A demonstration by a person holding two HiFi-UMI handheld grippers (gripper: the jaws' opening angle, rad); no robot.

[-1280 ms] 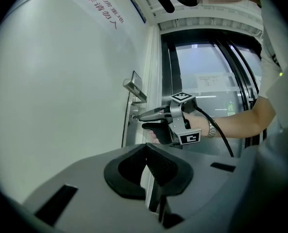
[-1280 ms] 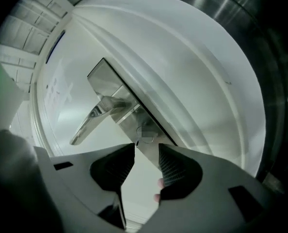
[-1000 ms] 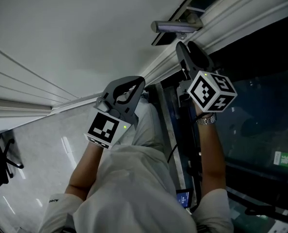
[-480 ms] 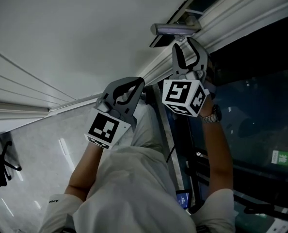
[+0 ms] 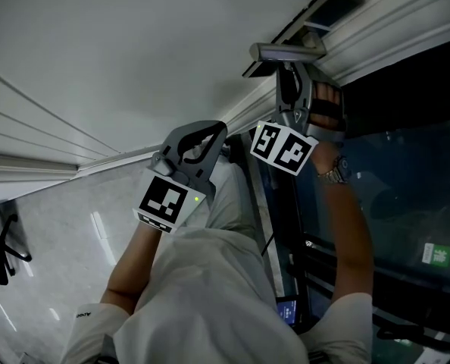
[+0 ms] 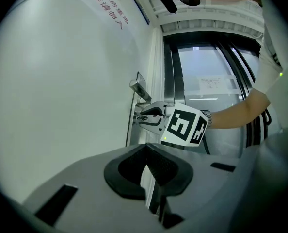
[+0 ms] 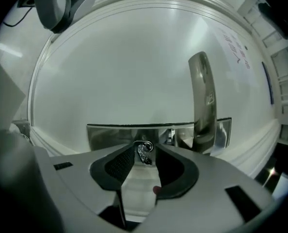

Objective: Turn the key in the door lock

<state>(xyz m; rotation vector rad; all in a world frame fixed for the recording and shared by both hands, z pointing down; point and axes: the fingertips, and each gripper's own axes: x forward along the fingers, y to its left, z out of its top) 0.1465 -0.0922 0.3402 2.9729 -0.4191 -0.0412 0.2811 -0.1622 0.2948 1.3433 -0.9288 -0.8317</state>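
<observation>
At the edge of the white door (image 5: 134, 44), the key (image 7: 143, 154) sat at the lock in the metal lock plate (image 7: 110, 132), its ring showing, a little aside from the lever handle (image 7: 203, 101) fixed to the same plate. The right tongs (image 7: 145, 148) pointed level at the plate with their jaws well apart and the key between the two tips. The dark pads flanked it closely, yet neither could be seen pressing on it. From the head view the right tongs (image 5: 295, 73) reached just under the handle, the marker cube (image 5: 283, 147) sat behind them, and the person's right hand (image 5: 327, 106) held them, a wristwatch (image 5: 332, 174) at the wrist. The left tongs (image 6: 147, 146) were held well apart from the lock, close to the person's body. Their jaws were drawn together to a thin slit and carried nothing. The left gripper view looked along the door toward the right tongs and the handle, with a glass panel (image 6: 212, 81) beyond them.
</observation>
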